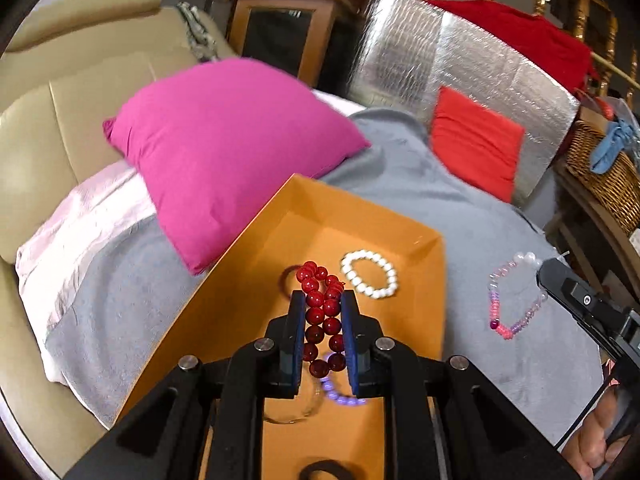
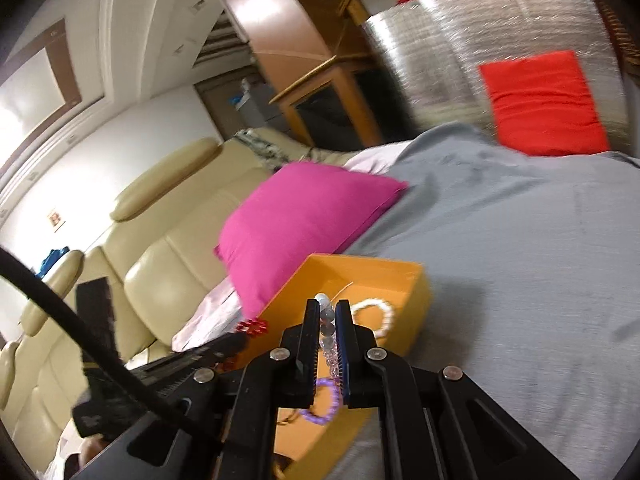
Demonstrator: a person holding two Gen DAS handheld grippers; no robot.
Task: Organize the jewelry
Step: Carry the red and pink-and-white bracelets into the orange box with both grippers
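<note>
An orange tray (image 1: 424,280) lies on a grey blanket (image 1: 460,216). My left gripper (image 1: 323,296) hangs over it, shut on a bracelet of large red beads (image 1: 320,312). Inside the tray lie a white pearl bracelet (image 1: 369,274), a purple bead bracelet (image 1: 340,394) and a clear bangle (image 1: 296,412). To the right, over the blanket, my right gripper (image 1: 540,271) is shut on a dangling pink and clear bead bracelet (image 1: 514,300). The right wrist view shows that gripper (image 2: 327,304) pinching the clear beads (image 2: 326,330) above the tray (image 2: 416,300), with the left gripper (image 2: 240,340) and the red beads (image 2: 251,327) at the left.
A magenta cushion (image 1: 224,148) touches the tray's far left side. A red cushion (image 1: 476,140) leans on a silver quilted panel (image 1: 460,60) at the back. A beige leather sofa (image 1: 48,112) is on the left and a wicker basket (image 1: 608,176) on the right. A dark hair tie (image 1: 324,468) lies in the tray's near end.
</note>
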